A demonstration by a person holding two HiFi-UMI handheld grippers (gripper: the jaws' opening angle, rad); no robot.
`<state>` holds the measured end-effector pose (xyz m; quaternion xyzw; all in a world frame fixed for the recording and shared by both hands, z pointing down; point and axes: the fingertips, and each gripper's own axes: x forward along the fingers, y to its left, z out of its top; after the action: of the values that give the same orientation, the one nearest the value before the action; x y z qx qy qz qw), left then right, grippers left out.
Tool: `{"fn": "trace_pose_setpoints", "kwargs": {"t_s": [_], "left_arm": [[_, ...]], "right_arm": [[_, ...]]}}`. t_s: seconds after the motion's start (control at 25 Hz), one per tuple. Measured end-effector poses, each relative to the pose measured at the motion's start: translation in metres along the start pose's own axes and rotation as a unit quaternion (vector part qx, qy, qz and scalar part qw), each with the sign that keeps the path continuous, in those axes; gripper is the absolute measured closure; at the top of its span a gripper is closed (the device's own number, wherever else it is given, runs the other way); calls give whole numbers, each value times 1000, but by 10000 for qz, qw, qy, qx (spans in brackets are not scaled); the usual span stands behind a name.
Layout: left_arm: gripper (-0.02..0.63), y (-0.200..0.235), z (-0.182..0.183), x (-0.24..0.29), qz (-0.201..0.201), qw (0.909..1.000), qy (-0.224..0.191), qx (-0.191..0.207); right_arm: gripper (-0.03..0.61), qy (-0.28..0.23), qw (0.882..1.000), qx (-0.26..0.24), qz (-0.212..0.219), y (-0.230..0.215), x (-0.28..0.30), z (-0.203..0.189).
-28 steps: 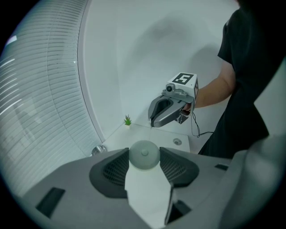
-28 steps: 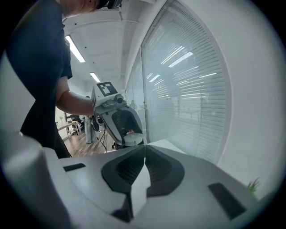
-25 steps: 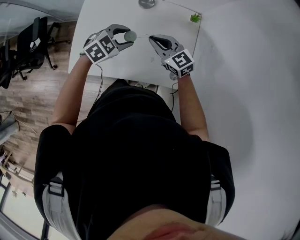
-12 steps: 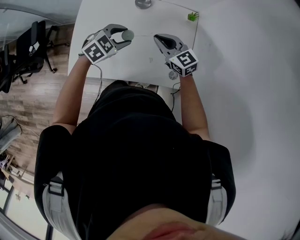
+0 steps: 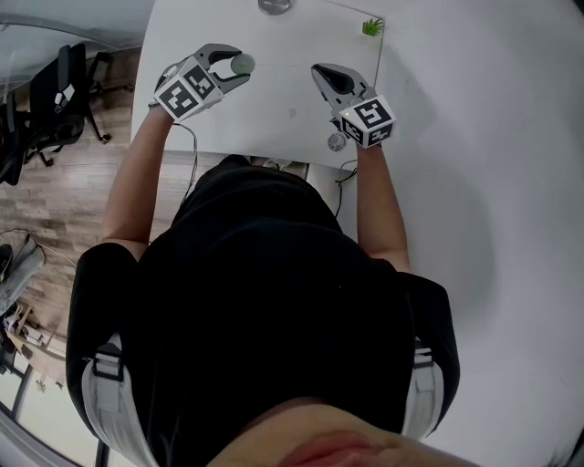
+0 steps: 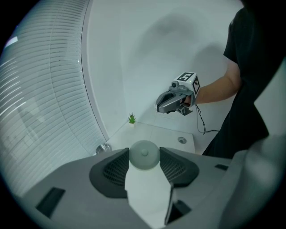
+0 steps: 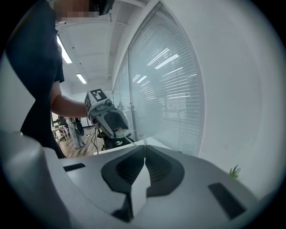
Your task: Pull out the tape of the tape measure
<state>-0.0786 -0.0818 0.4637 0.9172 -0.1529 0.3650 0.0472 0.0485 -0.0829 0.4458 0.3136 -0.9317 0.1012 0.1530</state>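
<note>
A small round grey-green tape measure [image 6: 144, 155] sits between the pads of my left gripper [image 5: 235, 66], which is shut on it above the white table [image 5: 283, 119]. In the head view the case [image 5: 243, 64] shows at the left jaw tips. My right gripper [image 5: 317, 70] is held apart to the right, jaws shut on the tape's end. In the right gripper view a thin tape [image 7: 136, 140] runs from my closed tips toward the left gripper [image 7: 117, 129]. In the head view the tape is too thin to make out.
A small green plant [image 5: 372, 26] stands at the table's far right corner and a round metal object [image 5: 274, 6] at its far edge. A cable grommet [image 5: 337, 141] sits by the right gripper. Office chairs [image 5: 55, 91] stand on the floor at left. A white wall rises at right.
The two grippers have drawn apart: the right one has moved right, the left one slightly left. The gap between the case and the right jaws has widened.
</note>
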Motion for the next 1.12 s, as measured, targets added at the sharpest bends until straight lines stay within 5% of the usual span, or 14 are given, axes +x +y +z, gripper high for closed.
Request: {"fn": "trace_pose_setpoints", "kwargs": {"t_s": [1.12], "left_arm": [[388, 25, -9, -6, 317, 9992, 37, -244]], "right_arm": [[568, -40, 9979, 146, -627, -44, -33, -6]]}}
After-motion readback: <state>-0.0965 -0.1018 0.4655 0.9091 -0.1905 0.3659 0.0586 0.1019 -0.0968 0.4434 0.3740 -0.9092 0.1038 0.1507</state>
